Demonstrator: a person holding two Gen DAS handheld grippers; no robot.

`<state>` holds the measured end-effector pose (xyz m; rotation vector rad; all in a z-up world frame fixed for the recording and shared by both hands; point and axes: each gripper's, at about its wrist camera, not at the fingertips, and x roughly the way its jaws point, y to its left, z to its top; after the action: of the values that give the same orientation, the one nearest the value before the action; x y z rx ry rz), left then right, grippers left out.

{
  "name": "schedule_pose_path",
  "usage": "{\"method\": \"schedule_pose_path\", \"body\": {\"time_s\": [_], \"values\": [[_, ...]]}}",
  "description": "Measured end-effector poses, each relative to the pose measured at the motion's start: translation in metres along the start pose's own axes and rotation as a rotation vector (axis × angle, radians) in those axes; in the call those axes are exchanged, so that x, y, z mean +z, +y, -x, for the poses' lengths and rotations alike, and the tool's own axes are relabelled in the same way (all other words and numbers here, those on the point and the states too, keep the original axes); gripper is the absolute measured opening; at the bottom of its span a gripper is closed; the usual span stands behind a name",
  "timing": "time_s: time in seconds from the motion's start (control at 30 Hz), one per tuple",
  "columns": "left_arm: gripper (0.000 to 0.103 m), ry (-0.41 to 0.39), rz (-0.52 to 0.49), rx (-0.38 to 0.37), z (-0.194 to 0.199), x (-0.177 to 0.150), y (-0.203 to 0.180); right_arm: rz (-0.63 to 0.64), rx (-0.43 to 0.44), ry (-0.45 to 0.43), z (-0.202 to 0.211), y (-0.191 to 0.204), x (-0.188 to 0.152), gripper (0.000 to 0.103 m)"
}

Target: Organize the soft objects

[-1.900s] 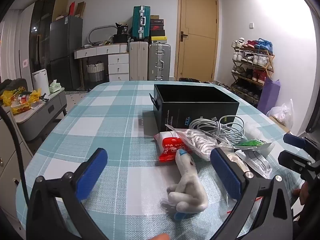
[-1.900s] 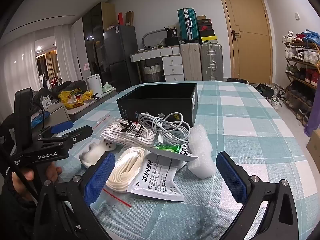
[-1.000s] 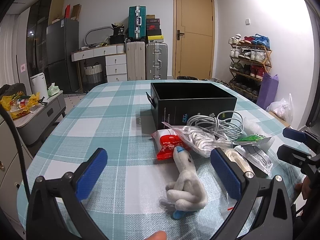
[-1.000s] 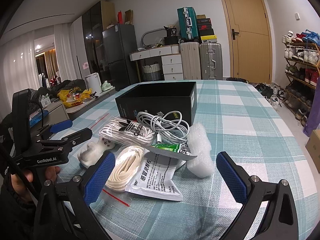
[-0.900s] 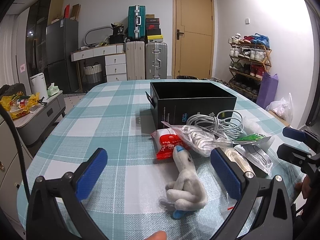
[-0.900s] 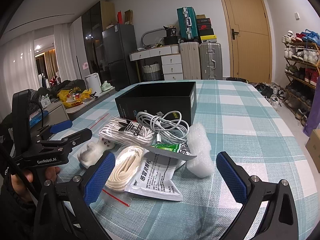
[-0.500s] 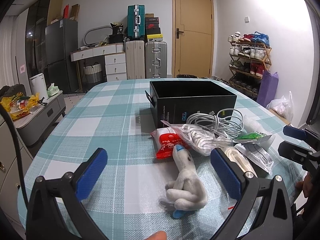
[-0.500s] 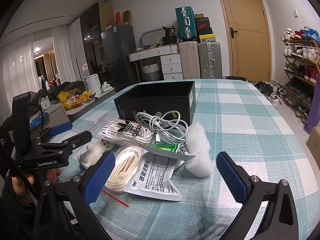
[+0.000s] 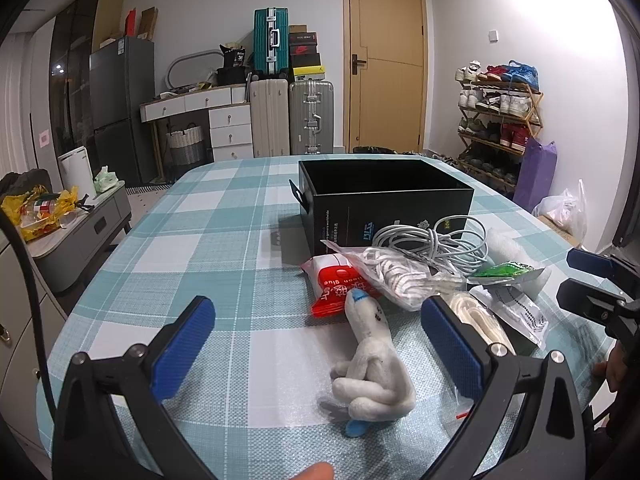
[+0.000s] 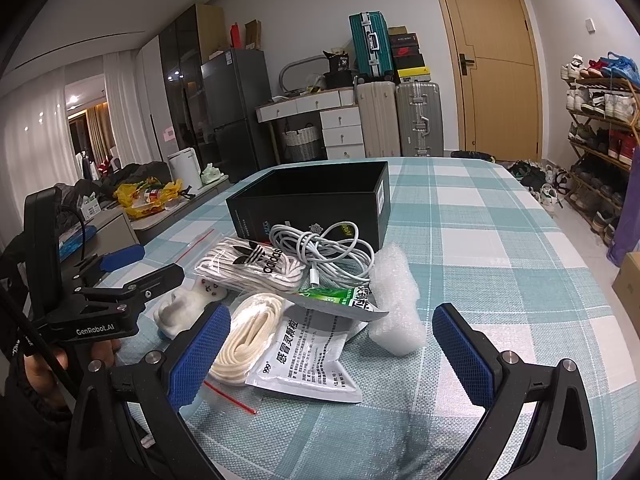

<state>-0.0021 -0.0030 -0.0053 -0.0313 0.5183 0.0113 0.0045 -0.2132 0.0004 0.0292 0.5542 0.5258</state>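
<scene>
A grey plush toy [image 9: 372, 368] lies on the checked tablecloth between the fingers of my open left gripper [image 9: 318, 340], not touched. Beyond it lie a red packet [image 9: 340, 280], bagged white laces [image 9: 400, 272], a coiled white cable [image 9: 432, 240] and an open black box [image 9: 384, 196]. My right gripper [image 10: 332, 352] stands open over a white sachet [image 10: 308, 364], with cream laces [image 10: 248, 340] by its left finger and a bubble-wrap roll [image 10: 394, 300] ahead. The plush toy [image 10: 180, 304] lies under the left gripper [image 10: 160, 260].
A green sachet [image 10: 336, 294] rests on the pile, and Adidas laces [image 10: 256, 264] lie beside the cable [image 10: 324, 252] in front of the black box [image 10: 316, 204]. The right gripper [image 9: 568, 274] shows at the right table edge. Suitcases, drawers and a shoe rack stand beyond.
Both grippers stay open and hold nothing. The views have drifted only slightly; no object on the table has moved.
</scene>
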Motion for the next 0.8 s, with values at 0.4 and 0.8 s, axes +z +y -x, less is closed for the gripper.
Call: {"method": "schedule_pose_path", "body": {"time_s": [0.4,0.8], "values": [[0.103,0.009,-0.03,0.006,0.0,0.008,-0.004,-0.001,-0.014,0.002,0.002,-0.002,0.005,0.103],[0.103,0.085,-0.022,-0.028,-0.009,0.012,-0.002,-0.017,-0.041,0.079,-0.009,-0.01,0.012,0.103]]}}
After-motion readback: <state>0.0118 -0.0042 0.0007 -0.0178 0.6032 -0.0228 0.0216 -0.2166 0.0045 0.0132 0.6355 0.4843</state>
